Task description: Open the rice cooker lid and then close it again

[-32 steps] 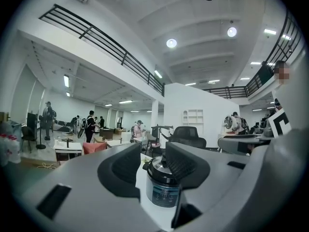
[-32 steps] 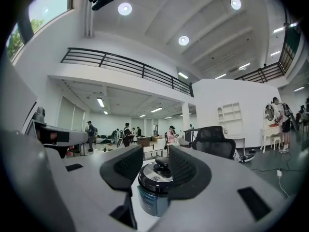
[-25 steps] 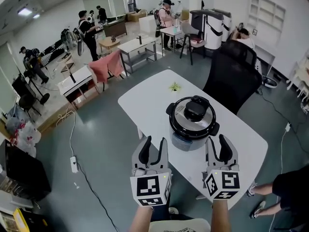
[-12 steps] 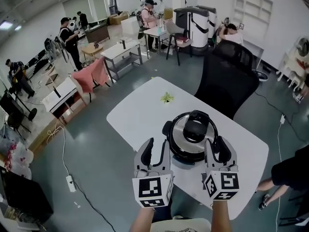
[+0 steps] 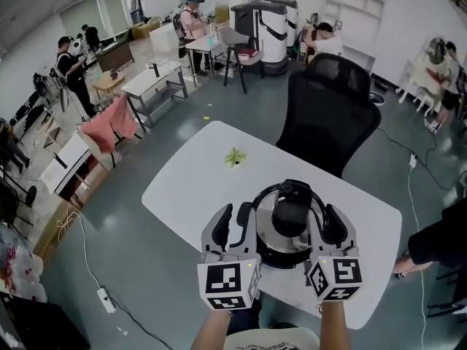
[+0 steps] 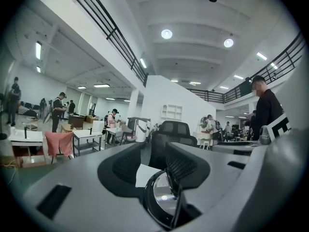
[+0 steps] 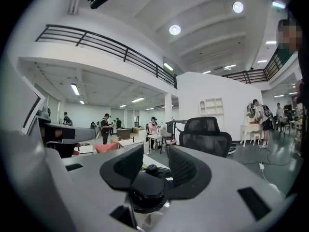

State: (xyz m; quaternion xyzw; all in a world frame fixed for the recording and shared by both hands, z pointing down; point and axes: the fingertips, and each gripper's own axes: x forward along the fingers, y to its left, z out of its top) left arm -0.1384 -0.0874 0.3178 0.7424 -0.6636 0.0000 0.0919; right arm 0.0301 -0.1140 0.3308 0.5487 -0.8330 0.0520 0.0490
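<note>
The rice cooker (image 5: 286,232) stands on the white table (image 5: 197,181). It is black, with a silver lid and a black handle (image 5: 292,211) on top, and the lid is down. My left gripper (image 5: 233,221) hovers open at the cooker's left rim, and my right gripper (image 5: 325,223) hovers open at its right rim. Through the left gripper (image 6: 155,166), the lid's shiny edge (image 6: 161,197) shows low between the jaws. Through the right gripper (image 7: 155,167), the black handle (image 7: 145,190) sits low between the jaws, and the pads do not press on it.
A black office chair (image 5: 328,111) stands behind the table. A small green thing (image 5: 234,156) lies on the far part of the tabletop. A person in black (image 5: 438,239) stands at the table's right end. Desks, a pink-draped chair (image 5: 109,126) and other people fill the room beyond.
Both grippers have moved forward together across the table's near edge. They were short of the cooker and now flank it. The jaws have stayed apart.
</note>
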